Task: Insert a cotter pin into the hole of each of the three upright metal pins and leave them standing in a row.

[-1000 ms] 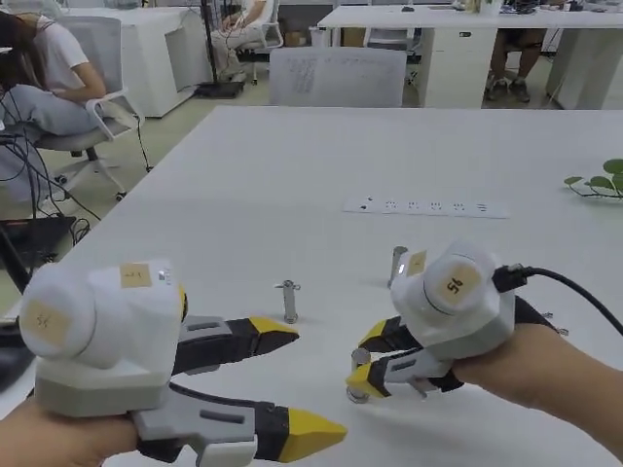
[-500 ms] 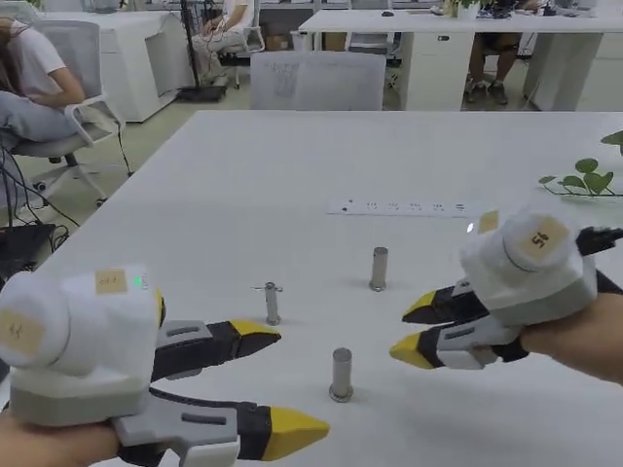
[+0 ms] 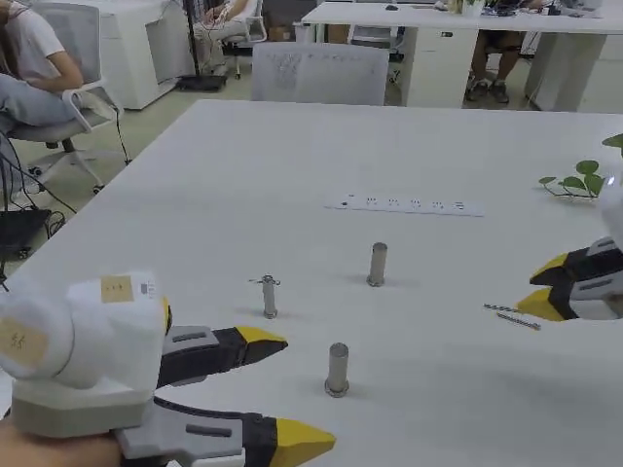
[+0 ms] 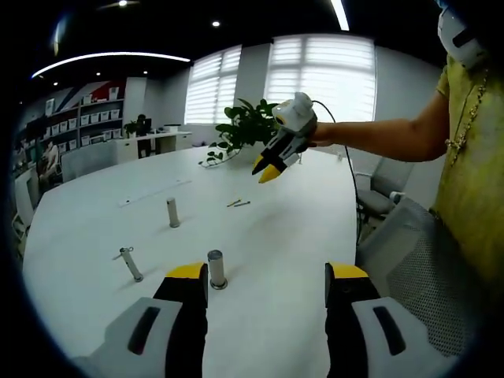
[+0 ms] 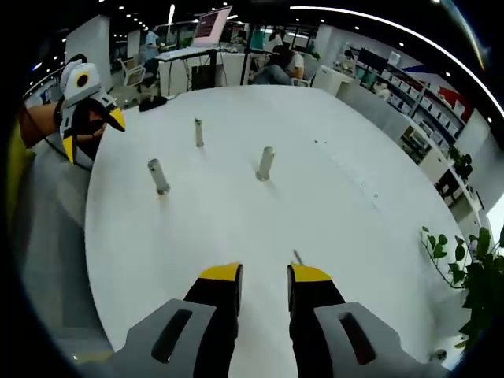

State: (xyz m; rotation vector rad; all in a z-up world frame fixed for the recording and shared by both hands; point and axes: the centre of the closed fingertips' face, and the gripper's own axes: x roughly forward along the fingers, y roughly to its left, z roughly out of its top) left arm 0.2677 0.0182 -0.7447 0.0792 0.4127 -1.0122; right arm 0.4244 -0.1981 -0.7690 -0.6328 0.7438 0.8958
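Presently: loose cotter pins (image 3: 511,316) lie on the table (image 3: 292,175) right of the far upright pin (image 3: 378,264) — likely light, stiff, skiddy; best pinched mid-shank. Right hand-held gripper (image 3: 541,286) slightly spread, empty; left hand-held gripper (image 4: 268,272) wide apart.

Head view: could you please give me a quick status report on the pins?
Left claw open, empty. Right claw open, by loose cotter pins. Left metal pin pinned; far pin and near pin bare.
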